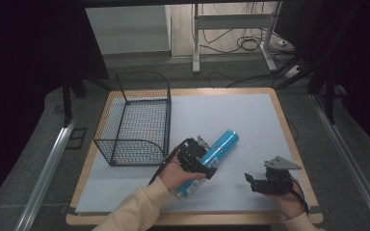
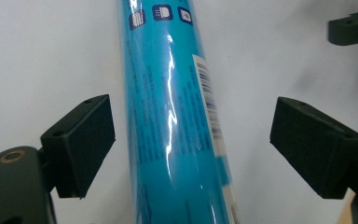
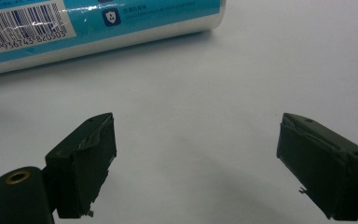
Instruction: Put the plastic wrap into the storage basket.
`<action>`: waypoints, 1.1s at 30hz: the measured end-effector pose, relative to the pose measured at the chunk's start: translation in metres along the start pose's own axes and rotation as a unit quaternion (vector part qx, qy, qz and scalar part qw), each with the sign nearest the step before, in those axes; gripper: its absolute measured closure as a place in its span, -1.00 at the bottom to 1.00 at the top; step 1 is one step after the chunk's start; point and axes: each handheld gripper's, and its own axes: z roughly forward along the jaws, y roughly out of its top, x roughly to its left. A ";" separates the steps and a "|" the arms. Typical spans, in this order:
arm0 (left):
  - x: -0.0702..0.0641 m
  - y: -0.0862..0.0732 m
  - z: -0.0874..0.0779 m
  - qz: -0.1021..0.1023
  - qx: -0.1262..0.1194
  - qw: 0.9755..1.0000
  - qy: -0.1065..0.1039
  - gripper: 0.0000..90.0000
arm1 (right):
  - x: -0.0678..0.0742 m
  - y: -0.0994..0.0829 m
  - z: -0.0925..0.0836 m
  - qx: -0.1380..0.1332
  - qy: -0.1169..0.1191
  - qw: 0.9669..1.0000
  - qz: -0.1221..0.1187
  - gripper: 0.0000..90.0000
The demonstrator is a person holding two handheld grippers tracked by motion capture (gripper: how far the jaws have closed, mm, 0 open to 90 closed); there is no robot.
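**Tube straddled by open left jaws, ahead of the grasp**

Tube (image 1: pixel 215 152), blue and cylindrical with a glossy printed wrap, lies flat on the white table sheet (image 1: pixel 250 120), its long axis running from about seven o'clock to one o'clock in the high view. The wire basket (image 1: pixel 137 120) stands at roughly ten o'clock from the tube, near but apart from it, and appears to hold nothing, though the mesh makes this hard to confirm.

The left gripper (image 2: pixel 191 144) hangs over the tube's near half. In the left gripper view its jaws stand wide, one pad (image 2: pixel 91 140) on each side of the cylinder with a clear gap to the wrap; nothing is gripped. The right gripper (image 3: pixel 196 163) rests at about four o'clock from the tube, jaws spread over bare sheet and holding nothing; the tube's barcode end (image 3: pixel 25 28) lies just beyond it.

The step in hand is judged to be the approach to a grasp. The next move calls for closing squarely across the cylinder, since the slick round wrap could roll or slide out. A lift toward the basket would then follow.
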 end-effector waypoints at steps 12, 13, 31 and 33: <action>0.001 0.017 0.029 -0.006 0.040 0.999 0.018 -0.76 | -0.001 0.000 0.001 0.003 -0.001 1.000 0.000 -0.74; 0.002 0.017 0.031 -0.006 0.042 0.999 0.019 -0.75 | -0.001 0.000 0.001 0.003 -0.001 1.000 -0.001 -0.74; 0.009 0.025 0.060 -0.017 0.125 0.991 0.039 -0.61 | -0.002 -0.001 0.002 0.010 -0.003 1.000 -0.001 -0.74; 0.013 0.026 0.061 -0.017 0.134 0.991 0.024 -0.58 | -0.003 -0.001 0.002 0.010 -0.004 1.000 -0.001 -0.74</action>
